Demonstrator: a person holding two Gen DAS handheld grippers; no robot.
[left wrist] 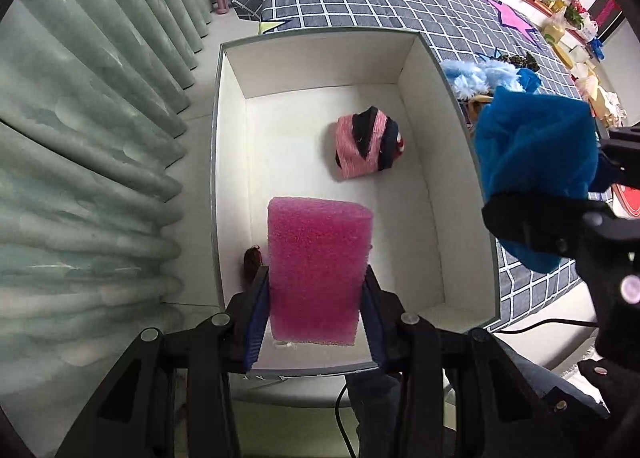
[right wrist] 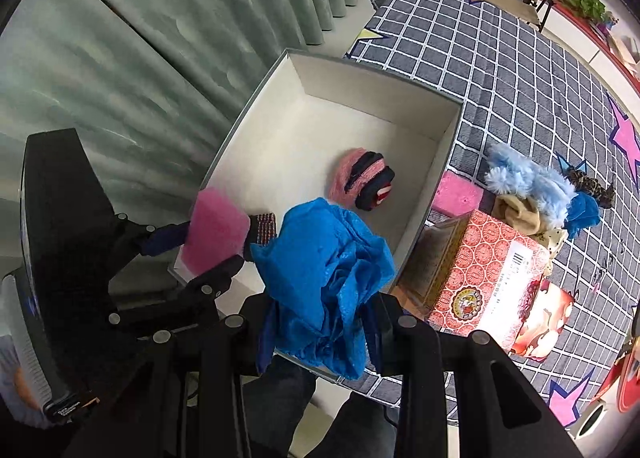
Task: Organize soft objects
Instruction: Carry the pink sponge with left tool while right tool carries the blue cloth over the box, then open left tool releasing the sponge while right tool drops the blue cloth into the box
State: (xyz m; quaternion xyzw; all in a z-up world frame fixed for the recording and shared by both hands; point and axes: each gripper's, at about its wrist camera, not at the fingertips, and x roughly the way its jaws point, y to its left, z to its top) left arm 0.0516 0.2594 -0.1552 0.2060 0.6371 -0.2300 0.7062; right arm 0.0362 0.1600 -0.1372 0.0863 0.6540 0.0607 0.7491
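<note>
My left gripper is shut on a pink sponge block, held above the near end of a white open box. Inside the box lies a rolled pink and navy striped cloth, and a small dark reddish item peeks out beside the sponge. My right gripper is shut on a crumpled blue cloth, over the box's near right rim. The left wrist view shows that blue cloth at the box's right side. The right wrist view shows the sponge in the left gripper.
The box sits on a grey checked cloth with pink stars. Right of the box lie a second pink sponge, a red patterned carton and a pile of fluffy light-blue, beige and blue soft things. Green curtains hang on the left.
</note>
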